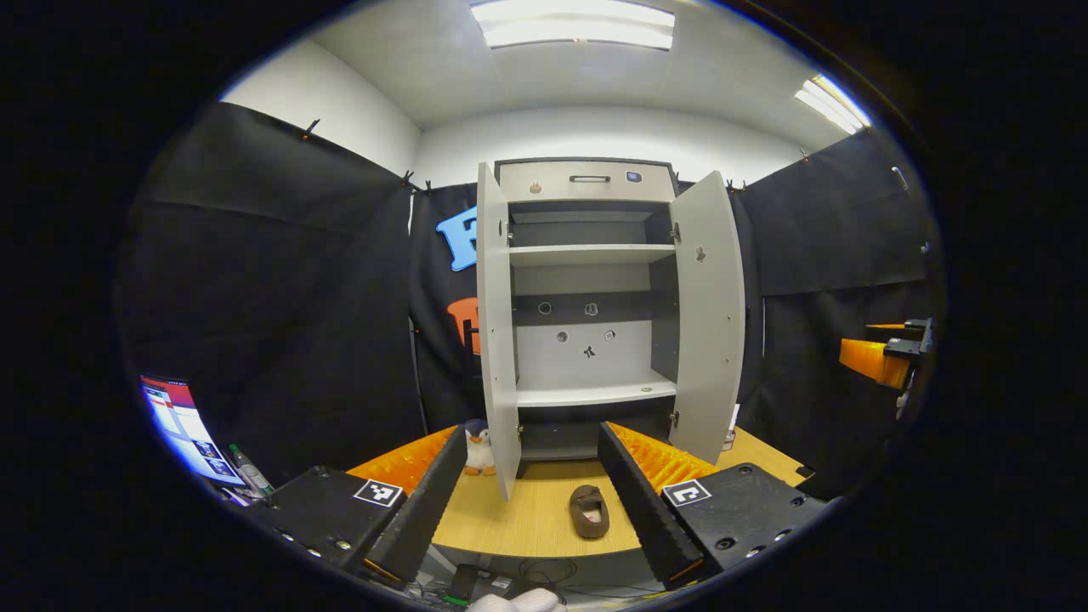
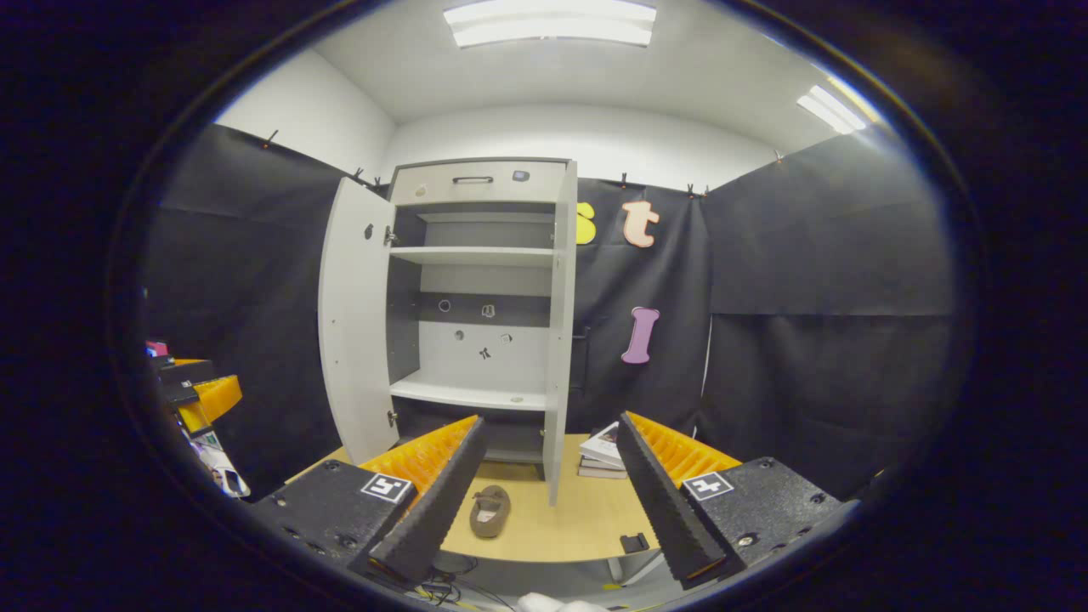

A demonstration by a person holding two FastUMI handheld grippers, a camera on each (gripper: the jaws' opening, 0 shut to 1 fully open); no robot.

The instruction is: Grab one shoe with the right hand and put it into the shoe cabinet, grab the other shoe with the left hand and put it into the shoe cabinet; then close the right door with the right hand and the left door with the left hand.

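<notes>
Black tongs point(image 1: 527, 497) (square markers, screws).

Both views face the open shoe cabinet point(image 1: 586, 314) from well back.

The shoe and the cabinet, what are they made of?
The shoe looks like soft brown fabric or suede: matte, with a slouchy shape. The cabinet looks like painted or laminated board: flat pale grey panels with a smooth, dull finish and thin straight edges. The table seems wood-look laminate.
</notes>
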